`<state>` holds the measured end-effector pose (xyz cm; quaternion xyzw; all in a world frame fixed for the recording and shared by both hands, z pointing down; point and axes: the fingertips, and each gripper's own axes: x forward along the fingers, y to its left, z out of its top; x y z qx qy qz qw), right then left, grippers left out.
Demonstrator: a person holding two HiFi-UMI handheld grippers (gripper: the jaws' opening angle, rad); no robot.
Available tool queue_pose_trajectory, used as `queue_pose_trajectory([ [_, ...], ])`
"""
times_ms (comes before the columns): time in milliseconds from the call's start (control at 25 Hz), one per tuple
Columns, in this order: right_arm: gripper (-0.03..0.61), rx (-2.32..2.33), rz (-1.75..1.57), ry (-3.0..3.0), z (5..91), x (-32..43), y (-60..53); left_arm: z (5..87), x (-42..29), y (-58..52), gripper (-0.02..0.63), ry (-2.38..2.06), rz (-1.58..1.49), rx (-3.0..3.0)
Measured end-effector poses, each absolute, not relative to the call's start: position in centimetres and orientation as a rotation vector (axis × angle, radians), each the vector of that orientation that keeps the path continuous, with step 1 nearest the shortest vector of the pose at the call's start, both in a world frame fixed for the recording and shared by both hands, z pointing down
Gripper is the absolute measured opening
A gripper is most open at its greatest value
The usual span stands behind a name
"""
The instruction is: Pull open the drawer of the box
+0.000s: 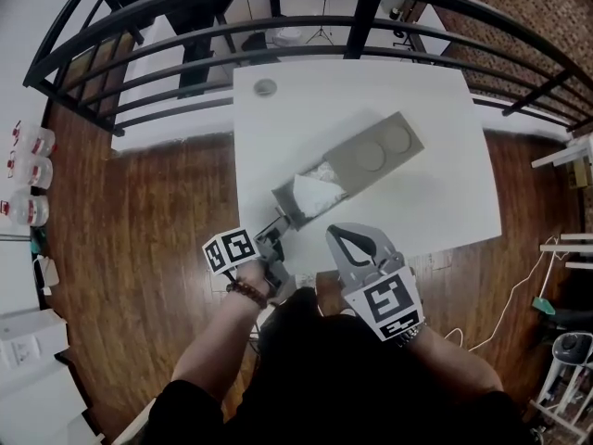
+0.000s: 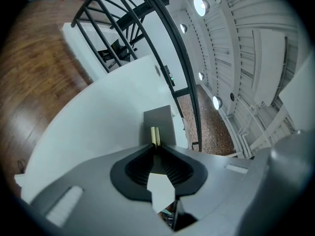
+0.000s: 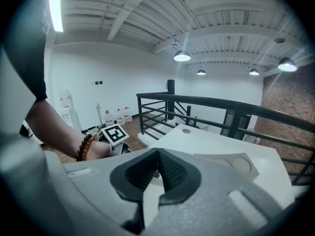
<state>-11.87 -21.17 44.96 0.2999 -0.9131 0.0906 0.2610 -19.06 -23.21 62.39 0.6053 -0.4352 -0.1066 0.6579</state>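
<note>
Both tongs are closed, our left gripper (image 1: 276, 235) pinching the tan pull tab (image 2: 155, 135) of the drawer (image 1: 313, 196) and our right gripper (image 1: 339, 235) empty; with the drawer standing out of the box (image 1: 375, 151) at centre frame, we judge only a last tug and release remain.

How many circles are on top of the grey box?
2. Both lie side by side on the box top, away from its open drawer: one circle nearer the drawer, the other at the far end.

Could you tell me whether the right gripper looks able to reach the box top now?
Probably yes: the right gripper, shut and empty, has only bare table between it and the box; the left gripper holds the drawer, off to one side.
</note>
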Motion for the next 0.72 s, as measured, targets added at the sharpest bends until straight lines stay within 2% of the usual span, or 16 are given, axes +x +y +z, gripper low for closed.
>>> queue_pose_trajectory([
  [720,-0.008,0.743,0.222,-2.51,44.3,-13.6,-20.1,62.5,-23.0,-19.9,0.058,-1.056,-0.263,1.326],
])
